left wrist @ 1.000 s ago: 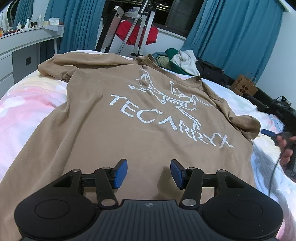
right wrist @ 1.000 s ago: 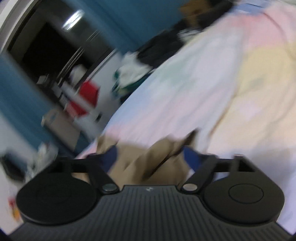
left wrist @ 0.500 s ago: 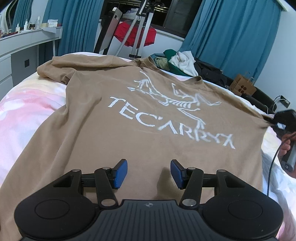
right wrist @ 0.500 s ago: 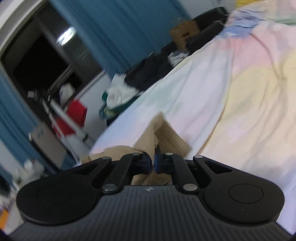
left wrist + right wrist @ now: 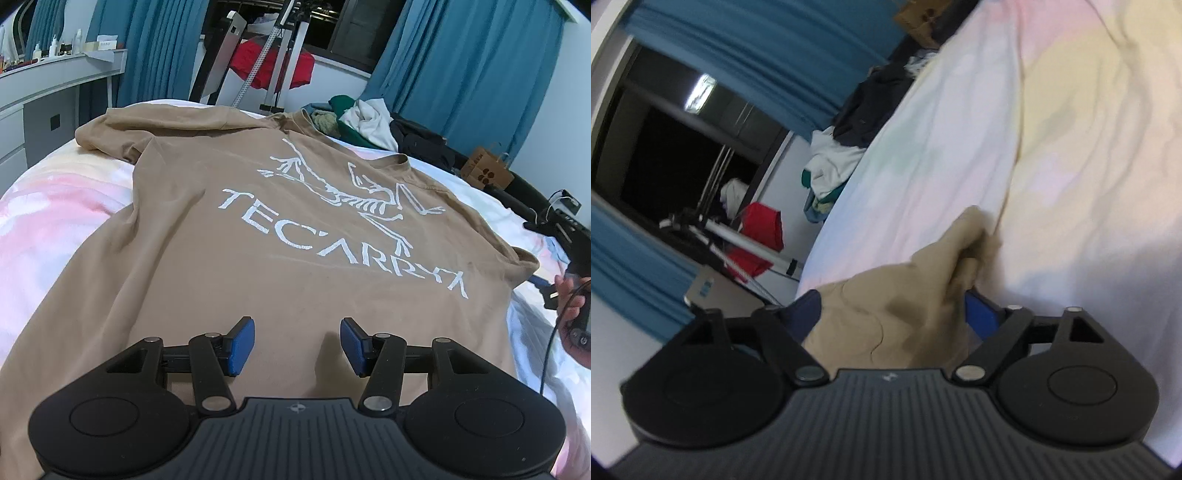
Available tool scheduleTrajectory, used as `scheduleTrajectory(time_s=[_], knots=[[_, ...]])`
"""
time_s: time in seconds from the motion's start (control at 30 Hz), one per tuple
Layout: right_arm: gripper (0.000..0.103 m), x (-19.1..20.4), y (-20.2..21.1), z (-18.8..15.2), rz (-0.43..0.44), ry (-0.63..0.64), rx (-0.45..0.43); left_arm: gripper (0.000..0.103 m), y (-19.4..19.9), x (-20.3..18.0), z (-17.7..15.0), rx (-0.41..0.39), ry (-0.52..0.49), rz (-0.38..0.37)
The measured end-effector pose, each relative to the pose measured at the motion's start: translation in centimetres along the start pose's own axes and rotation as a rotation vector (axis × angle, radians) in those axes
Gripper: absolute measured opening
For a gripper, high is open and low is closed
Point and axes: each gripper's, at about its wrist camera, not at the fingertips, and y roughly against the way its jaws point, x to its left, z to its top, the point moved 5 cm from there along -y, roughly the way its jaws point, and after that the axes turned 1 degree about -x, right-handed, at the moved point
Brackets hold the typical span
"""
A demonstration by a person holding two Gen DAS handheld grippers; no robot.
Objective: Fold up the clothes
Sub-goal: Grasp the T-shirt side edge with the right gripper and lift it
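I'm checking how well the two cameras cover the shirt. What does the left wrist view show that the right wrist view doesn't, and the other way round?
Only the left wrist view shows the whole tan T-shirt spread flat, its white print, the left gripper open above the hem, and the white desk.

Only the right wrist view shows the sleeve end bunched between the right gripper pads, whose jaws have just been opening, pads apart.

Both show the pastel bedspread, blue curtains, the red cloth and the clothes pile.

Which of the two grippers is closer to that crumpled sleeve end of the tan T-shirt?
Right. The right gripper has just been opening, with the sleeve lying between its wide-open jaws. The left gripper hovers open above the T-shirt near its hem, well away from the sleeve.
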Motion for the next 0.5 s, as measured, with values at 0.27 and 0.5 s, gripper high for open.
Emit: scheduleTrajectory(time_s=[0.27,0.5], knots=[[0.07,-0.7,-4.8,-1.5,-0.105,0.2,-0.042,0.054,0.0,0.2,0.2,-0.009,0.003,0.005],[0.023,3.8,-2.6,-2.2,-0.224,0.457,-0.268,0.054,0.8,0.1,1.0,-0.052,0.016,-0.009]])
